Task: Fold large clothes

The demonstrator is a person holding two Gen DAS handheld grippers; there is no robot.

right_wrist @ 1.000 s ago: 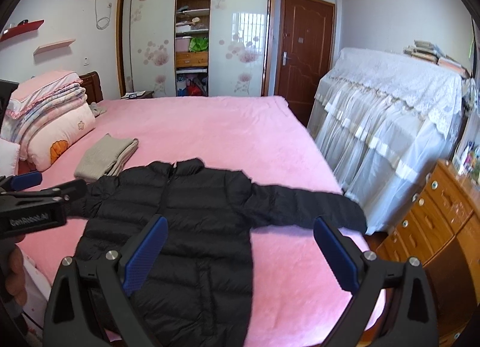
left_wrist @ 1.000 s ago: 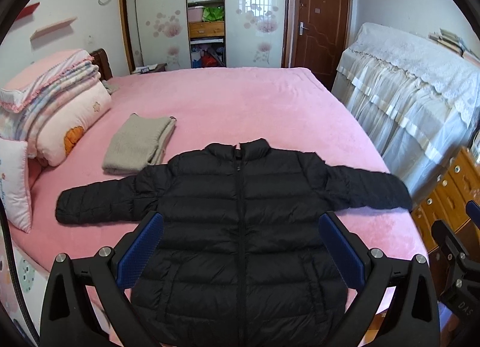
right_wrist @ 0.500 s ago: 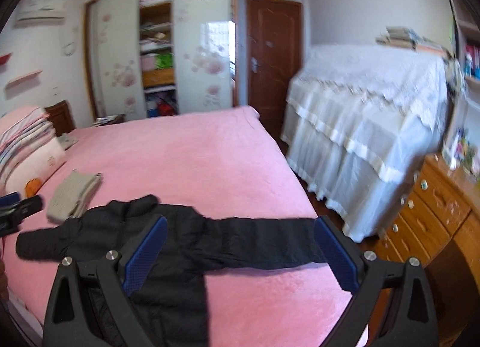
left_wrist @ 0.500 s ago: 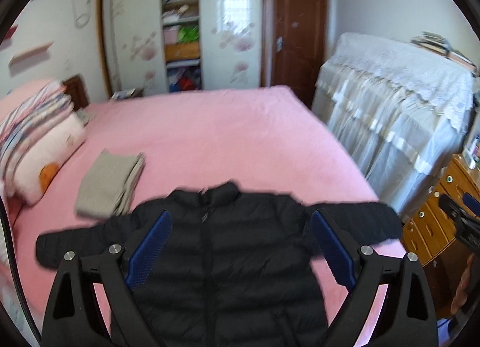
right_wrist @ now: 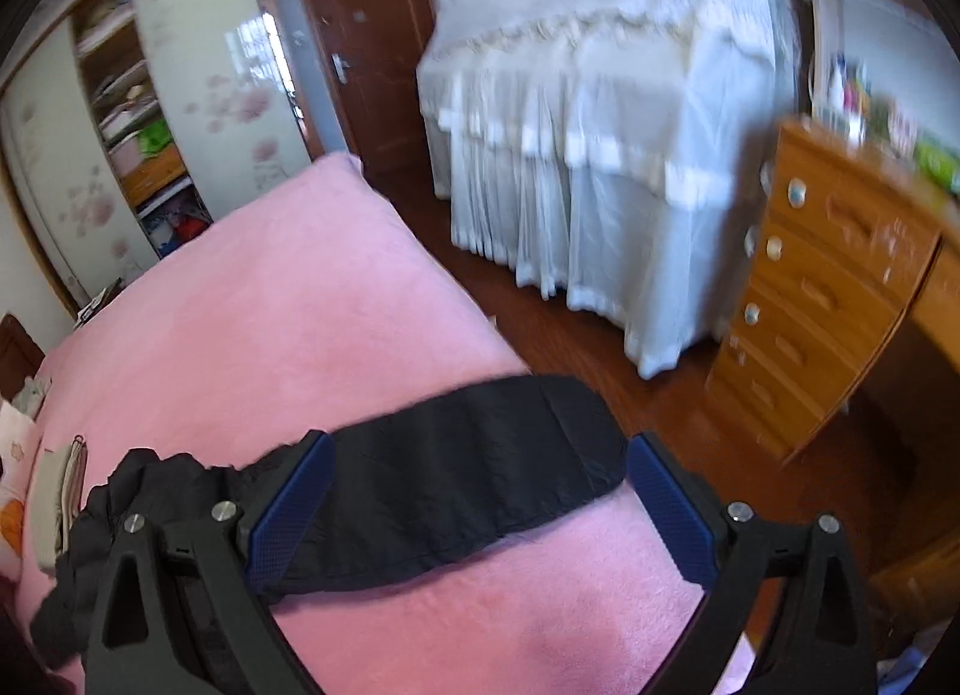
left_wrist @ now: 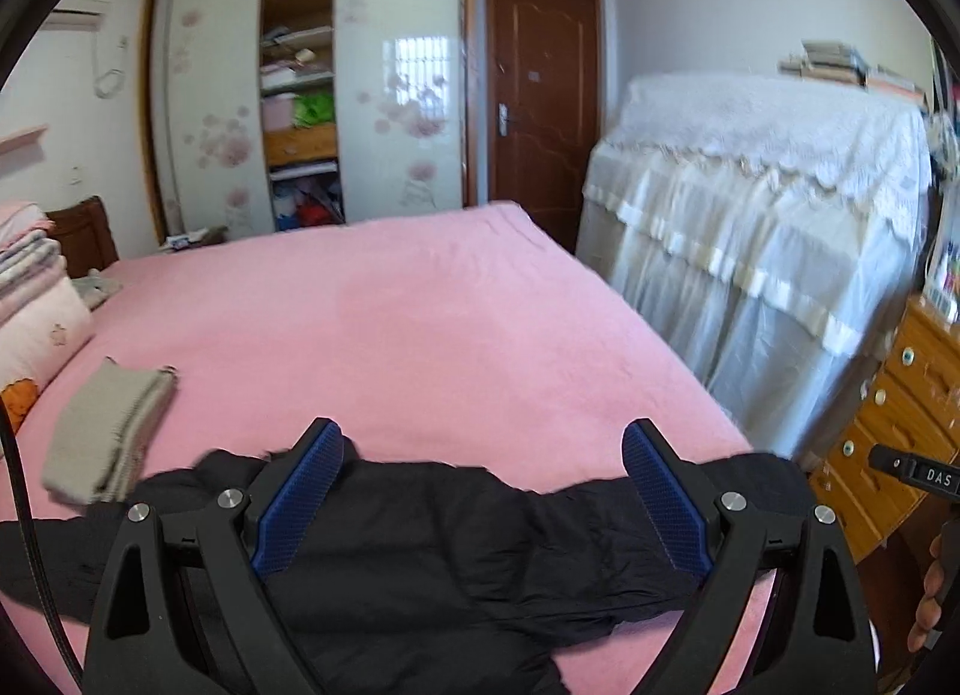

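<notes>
A black puffer jacket (left_wrist: 480, 545) lies spread flat, front up, near the front edge of the pink bed (left_wrist: 420, 335). My left gripper (left_wrist: 483, 434) hovers over its shoulder and right sleeve, open wide, with nothing between the blue pads (left_wrist: 300, 497). In the right wrist view that sleeve (right_wrist: 468, 467) stretches towards the bed's right edge. My right gripper (right_wrist: 480, 443) hangs over the sleeve's cuff end, tilted, open and not touching the fabric. The jacket's lower half is hidden behind the gripper bodies.
A folded beige garment (left_wrist: 108, 437) lies left of the jacket, with stacked quilts (left_wrist: 30, 299) beyond it. A cloth-draped piece of furniture (right_wrist: 600, 125) and a wooden chest of drawers (right_wrist: 840, 299) stand right of the bed, across a strip of wooden floor (right_wrist: 570, 347). A hand (left_wrist: 930, 593) shows at the right edge.
Both grippers have swung right and dropped closer to the bed. The right one rolled and now sits over the sleeve's end. The jacket lies as before, and both stay open.
</notes>
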